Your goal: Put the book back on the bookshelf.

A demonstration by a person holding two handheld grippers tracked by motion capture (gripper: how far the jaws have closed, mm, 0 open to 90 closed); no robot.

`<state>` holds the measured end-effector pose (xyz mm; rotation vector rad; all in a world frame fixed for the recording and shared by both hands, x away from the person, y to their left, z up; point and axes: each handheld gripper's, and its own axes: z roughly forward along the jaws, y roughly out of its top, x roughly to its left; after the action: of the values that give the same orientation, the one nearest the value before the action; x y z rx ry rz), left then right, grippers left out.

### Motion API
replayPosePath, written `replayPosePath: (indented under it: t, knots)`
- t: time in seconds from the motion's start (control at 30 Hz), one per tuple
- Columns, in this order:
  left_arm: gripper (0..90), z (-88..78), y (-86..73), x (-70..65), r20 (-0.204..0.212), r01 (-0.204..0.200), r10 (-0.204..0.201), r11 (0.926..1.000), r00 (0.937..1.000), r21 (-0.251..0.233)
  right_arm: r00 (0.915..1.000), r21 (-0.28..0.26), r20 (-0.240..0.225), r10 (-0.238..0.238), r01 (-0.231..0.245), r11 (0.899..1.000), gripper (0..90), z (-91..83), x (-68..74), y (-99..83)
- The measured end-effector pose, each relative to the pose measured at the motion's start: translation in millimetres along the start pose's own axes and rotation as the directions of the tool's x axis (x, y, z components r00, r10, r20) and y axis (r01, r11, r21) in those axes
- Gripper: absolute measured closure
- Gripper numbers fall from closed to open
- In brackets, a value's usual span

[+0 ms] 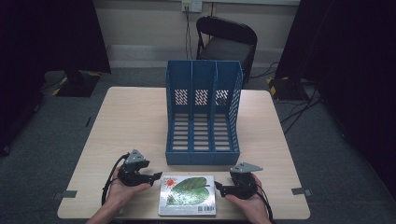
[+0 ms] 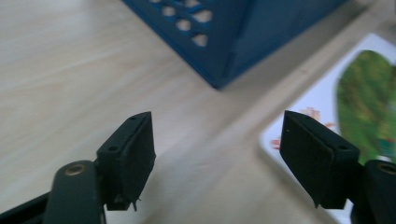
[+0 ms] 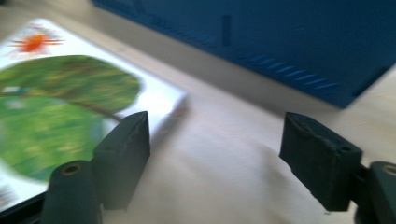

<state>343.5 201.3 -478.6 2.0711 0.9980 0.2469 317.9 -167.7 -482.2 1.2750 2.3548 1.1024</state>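
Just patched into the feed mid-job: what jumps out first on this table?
The blue three-slot file rack stands upright mid-table, its slots empty and open toward the person. In front of it, near the table's front edge, a book with a big green leaf and a red sun on its cover lies flat. The left gripper and right gripper flank the book, both open.
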Motion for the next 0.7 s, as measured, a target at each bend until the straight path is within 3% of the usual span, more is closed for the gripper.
replayPosePath:
  t: [0.23,0.33,0.37,0.43,0.57,0.7]
  knots:
    - [40.3,12.1,-2.2,-17.4,0.099,-0.049,0.04,0.9948,0.9943,0.089,0.9936,0.0,-0.099,-0.056,0.056,0.998,30.1,-2.4,22.4,-6.9]
    - [43.7,15.6,-4.2,-18.7,0.118,-0.061,0.048,0.9928,0.9919,0.104,0.9877,0.017,-0.137,-0.076,0.079,0.997,33.4,2.2,27.8,-8.8]
    - [45.3,17.5,-4.8,-18.7,0.141,-0.036,0.023,0.9947,0.9898,0.096,0.9864,0.018,-0.143,-0.082,0.085,0.996,33.7,3.3,29.3,-9.3]
    - [46.9,18.9,-4.5,-17.8,0.144,-0.041,0.027,0.995,0.9892,0.091,0.982,0.032,-0.164,-0.093,0.099,0.995,35.2,7.5,33.7,-10.7]
    - [48.4,22.3,-3.7,-14.9,0.156,-0.028,0.016,0.9967,0.9877,0.076,0.9843,0.011,-0.137,-0.112,0.115,0.993,43.9,8.2,35.4,-9.1]
    - [50.0,24.9,-0.5,-17.7,0.136,-0.063,0.054,0.996,0.9892,0.063,0.9861,0.004,-0.137,-0.095,0.096,0.995,44.3,8.6,33.5,-9.5]
